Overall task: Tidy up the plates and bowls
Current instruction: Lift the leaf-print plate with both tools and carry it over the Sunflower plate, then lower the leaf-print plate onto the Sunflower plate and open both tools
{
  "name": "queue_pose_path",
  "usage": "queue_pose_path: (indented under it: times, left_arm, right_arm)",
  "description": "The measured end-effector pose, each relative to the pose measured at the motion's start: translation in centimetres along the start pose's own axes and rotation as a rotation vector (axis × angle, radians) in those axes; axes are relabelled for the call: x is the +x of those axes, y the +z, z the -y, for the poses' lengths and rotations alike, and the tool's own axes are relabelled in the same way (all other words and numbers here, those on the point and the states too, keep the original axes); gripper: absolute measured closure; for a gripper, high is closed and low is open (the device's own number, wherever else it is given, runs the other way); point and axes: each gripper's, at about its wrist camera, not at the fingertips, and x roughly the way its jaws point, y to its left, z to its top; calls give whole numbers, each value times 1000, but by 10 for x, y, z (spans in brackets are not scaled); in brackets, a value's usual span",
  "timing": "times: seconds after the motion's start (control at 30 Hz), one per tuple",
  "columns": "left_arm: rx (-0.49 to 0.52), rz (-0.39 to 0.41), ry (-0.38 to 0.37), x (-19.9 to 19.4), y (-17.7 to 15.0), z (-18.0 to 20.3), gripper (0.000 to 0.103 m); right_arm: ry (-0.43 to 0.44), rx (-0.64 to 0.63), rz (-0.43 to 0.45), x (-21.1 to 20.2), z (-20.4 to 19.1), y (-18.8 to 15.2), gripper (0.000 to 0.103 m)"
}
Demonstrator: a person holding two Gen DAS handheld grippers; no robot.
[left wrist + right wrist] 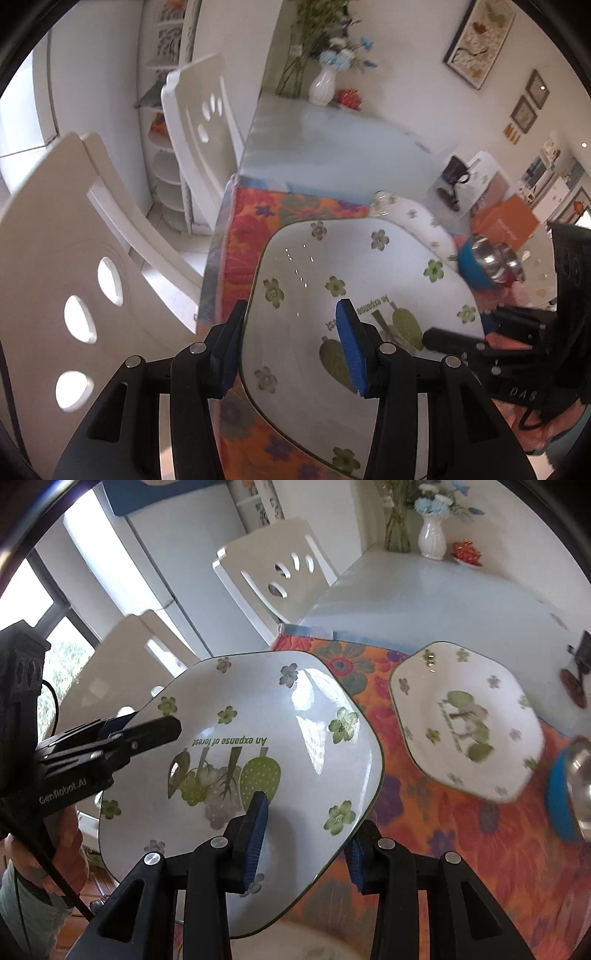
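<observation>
A large white plate with green flowers (258,716) is held up off the table, tilted. My right gripper (306,834) is shut on its near rim. My left gripper (291,347) is shut on its opposite rim; it shows from the side in the right wrist view (147,731). The same plate fills the left wrist view (362,295). A second matching plate (469,720) lies flat on the floral cloth beyond. A steel bowl inside a blue bowl (572,786) sits at the right edge, also in the left wrist view (487,262).
The orange floral cloth (443,834) covers the near part of a pale blue table (424,598). White chairs (280,572) stand at the table's left side. A white flower vase (432,535) and a small red item (467,552) stand at the far end.
</observation>
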Motion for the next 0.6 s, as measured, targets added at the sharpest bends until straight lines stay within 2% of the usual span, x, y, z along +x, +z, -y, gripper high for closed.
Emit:
queue_pose_path:
  times: [0.2, 0.33, 0.6]
  left_arm:
    - [29, 36, -9, -35, -25, 37, 59]
    - [37, 9, -25, -46, -54, 60, 59]
    - [45, -77, -36, -53, -119, 98, 59]
  right_arm:
    - [-7, 43, 59, -53, -5, -44, 66]
    - [-23, 62, 62, -75, -4, -81, 66]
    - [-45, 103, 2, -100, -1, -163, 66]
